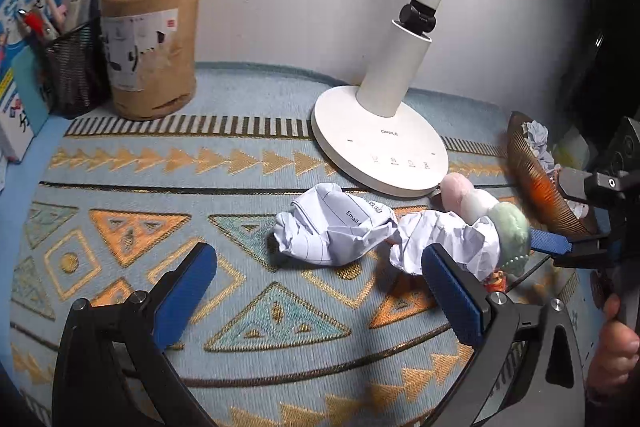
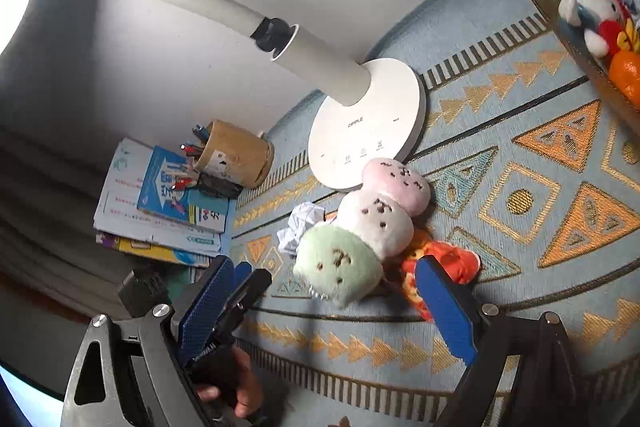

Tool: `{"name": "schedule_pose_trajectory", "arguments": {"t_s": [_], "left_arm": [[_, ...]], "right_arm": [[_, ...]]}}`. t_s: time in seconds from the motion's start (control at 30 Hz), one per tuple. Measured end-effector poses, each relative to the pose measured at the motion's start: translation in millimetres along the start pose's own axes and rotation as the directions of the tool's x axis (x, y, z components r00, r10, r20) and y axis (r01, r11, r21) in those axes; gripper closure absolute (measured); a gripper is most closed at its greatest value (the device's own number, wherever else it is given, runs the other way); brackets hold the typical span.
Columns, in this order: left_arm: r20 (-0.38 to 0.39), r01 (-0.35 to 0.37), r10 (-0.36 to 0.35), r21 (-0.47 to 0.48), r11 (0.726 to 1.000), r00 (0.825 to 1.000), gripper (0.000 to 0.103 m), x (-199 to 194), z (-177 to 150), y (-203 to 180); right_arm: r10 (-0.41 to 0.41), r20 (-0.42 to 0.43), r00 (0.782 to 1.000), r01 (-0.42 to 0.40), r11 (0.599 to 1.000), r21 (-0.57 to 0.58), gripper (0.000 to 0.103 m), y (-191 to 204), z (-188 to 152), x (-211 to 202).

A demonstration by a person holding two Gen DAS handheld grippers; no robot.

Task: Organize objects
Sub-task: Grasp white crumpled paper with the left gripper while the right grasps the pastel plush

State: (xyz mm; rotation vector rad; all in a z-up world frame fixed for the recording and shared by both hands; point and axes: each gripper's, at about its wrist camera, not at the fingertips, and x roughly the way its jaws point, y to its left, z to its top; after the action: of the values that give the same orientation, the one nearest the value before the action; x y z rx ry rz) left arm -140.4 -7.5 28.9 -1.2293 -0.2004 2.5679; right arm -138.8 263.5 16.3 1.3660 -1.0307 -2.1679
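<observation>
The left gripper [image 1: 316,291], jaws spread wide and empty, hovers low over the patterned mat [image 1: 120,187], facing a crumpled paper ball [image 1: 332,223] lying just in front of the desk lamp [image 1: 380,143] base. The right gripper [image 2: 324,303], likewise spread, frames the three-ball plush toy [image 2: 372,223] resting against that base, beside an orange-red toy [image 2: 444,263]. Right of the lamp, a woven tray [image 1: 536,179] already holds paper. Clearing appears under way; each gripper likely needs to close on its target next.
</observation>
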Motion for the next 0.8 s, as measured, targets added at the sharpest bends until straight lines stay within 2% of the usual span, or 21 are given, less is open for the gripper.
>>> {"name": "schedule_pose_trajectory", "arguments": {"t_s": [0.13, 0.23, 0.27, 0.3, 0.33, 0.37, 0.4, 0.47, 0.6, 0.67, 0.73, 0.8], "left_arm": [[-0.037, 0.013, -0.012, 0.04, 0.999, 0.999, 0.002, 23.5, 4.7, -6.1], [-0.049, 0.03, -0.027, 0.047, 0.998, 0.998, 0.003, 34.2, 6.8, -10.0], [-0.049, 0.036, -0.033, 0.053, 0.998, 0.998, 0.01, 35.7, 6.9, -11.6], [-0.054, 0.045, -0.042, 0.059, 0.997, 0.998, 0.022, 37.3, 7.5, -13.2], [-0.06, 0.054, -0.05, 0.061, 0.997, 0.997, 0.025, 37.8, 8.6, -12.7], [-0.059, 0.051, -0.048, 0.063, 0.997, 0.997, 0.031, 38.3, 8.6, -12.6], [-0.054, 0.052, -0.048, 0.068, 0.996, 0.997, 0.04, 38.9, 8.6, -12.9], [-0.042, 0.062, -0.06, 0.068, 0.996, 0.997, 0.049, 36.4, 8.4, -12.1], [0.01, 0.044, -0.045, 0.068, 0.997, 0.999, 0.051, 15.9, 5.6, -14.3], [0.03, 0.061, -0.062, 0.06, 0.996, 0.998, 0.051, -3.1, 1.6, -14.8], [0.049, 0.059, -0.063, 0.066, 0.996, 0.997, 0.051, -26.9, -7.5, -17.9], [0.065, 0.06, -0.064, 0.064, 0.996, 0.996, 0.051, -49.9, -21.8, -22.6]], "right_arm": [[0.003, -0.034, 0.999, 0.0, 0.998, 0.07, 0.012, -10.8, 14.3, 26.3], [-0.057, -0.057, 0.997, 0.061, 0.995, 0.076, 0.012, -14.1, 19.6, 45.4], [-0.059, -0.075, 0.995, 0.065, 0.994, 0.083, 0.012, -17.0, 20.0, 53.4], [-0.057, -0.051, 0.997, 0.061, 0.996, 0.071, 0.012, -15.6, 20.5, 53.1], [-0.055, -0.046, 0.997, 0.057, 0.997, 0.043, 0.024, -12.4, 21.5, 54.0], [-0.054, -0.059, 0.997, 0.055, 0.998, 0.013, 0.041, -9.7, 22.2, 56.6], [-0.051, -0.063, 0.997, 0.051, 0.999, 0.0, 0.049, -10.0, 22.2, 58.3], [-0.023, -0.051, 0.998, 0.023, 1.0, -0.007, 0.053, -12.1, 20.8, 57.7], [0.029, -0.003, 1.0, -0.029, 0.998, -0.047, 0.054, -9.6, 18.1, 43.6], [0.049, 0.038, 0.998, -0.046, 0.995, -0.083, 0.054, -5.6, 16.1, 22.8], [0.058, 0.057, 0.997, -0.05, 0.988, -0.145, 0.054, -4.3, 10.5, -6.8], [0.028, 0.04, 0.999, -0.018, 0.972, -0.234, 0.054, -1.4, -2.3, -32.1]]}}
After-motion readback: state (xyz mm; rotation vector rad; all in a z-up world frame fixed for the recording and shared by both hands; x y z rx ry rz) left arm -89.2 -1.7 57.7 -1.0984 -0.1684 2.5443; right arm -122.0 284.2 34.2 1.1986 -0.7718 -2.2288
